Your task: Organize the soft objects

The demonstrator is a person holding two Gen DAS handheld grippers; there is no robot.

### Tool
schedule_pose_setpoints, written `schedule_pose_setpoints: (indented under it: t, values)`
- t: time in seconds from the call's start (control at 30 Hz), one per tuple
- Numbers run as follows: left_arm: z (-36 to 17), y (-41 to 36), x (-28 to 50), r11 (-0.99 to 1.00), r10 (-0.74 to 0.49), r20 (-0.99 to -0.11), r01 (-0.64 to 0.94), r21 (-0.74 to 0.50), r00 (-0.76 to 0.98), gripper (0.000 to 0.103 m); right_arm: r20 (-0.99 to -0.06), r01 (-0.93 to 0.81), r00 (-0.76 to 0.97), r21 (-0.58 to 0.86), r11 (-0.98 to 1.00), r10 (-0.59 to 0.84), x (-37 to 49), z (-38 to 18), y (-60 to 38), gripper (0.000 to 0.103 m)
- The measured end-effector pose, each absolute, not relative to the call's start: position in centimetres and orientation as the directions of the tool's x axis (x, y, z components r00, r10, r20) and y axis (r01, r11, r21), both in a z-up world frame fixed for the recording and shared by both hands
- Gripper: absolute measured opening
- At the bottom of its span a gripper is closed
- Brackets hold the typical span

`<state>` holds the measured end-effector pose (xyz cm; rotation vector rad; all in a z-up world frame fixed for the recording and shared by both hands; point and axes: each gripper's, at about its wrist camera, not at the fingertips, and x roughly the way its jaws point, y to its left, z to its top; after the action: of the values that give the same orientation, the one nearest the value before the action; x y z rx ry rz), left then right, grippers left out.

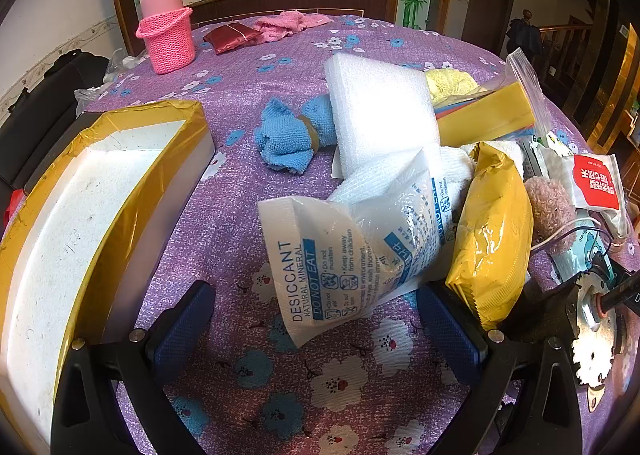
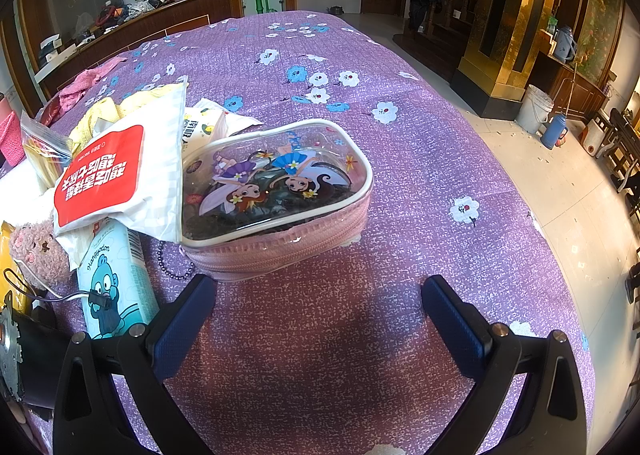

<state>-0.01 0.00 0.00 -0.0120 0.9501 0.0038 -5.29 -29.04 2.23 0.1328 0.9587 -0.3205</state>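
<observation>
My left gripper (image 1: 316, 319) is open above the purple flowered cloth (image 1: 280, 395), with the corner of a white desiccant bag (image 1: 320, 267) lying between its fingers, untouched. Behind the bag sit a white foam block (image 1: 380, 111), a blue tied cloth (image 1: 292, 135), a yellow foil packet (image 1: 492, 239) and a pink plush (image 1: 550, 207). A foam box with yellow tape (image 1: 80, 215) stands at the left. My right gripper (image 2: 320, 315) is open over bare cloth, just in front of a pink zip pouch with a cartoon lid (image 2: 276, 191). A red-and-white packet (image 2: 116, 179) leans on the pouch.
A pink knitted holder with a flask (image 1: 168, 39), a red pouch (image 1: 232, 37) and a pink cloth (image 1: 292, 25) lie at the far side. A blue cartoon carton (image 2: 116, 279) and a zip bag (image 2: 44, 151) sit left of the pouch. The bed edge and tiled floor (image 2: 560, 183) are at the right.
</observation>
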Motion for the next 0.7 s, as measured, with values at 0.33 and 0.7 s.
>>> schedule_pose_setpoints:
  t: [0.33,0.7]
  values:
    - [0.0,0.01,-0.01,1.0,-0.002,-0.813,-0.008,-0.009,0.582,0.103,-0.821,0.326,0.532,-0.03,0.945,-0.209,-5.29,2.24,-29.04,0.103]
    - [0.13,0.03,0.28,1.0,-0.011,-0.832,0.004,-0.011,0.555,0.103,-0.821,0.326,0.532,-0.03,0.945,-0.21,-5.32,2.24,-29.05,0.103]
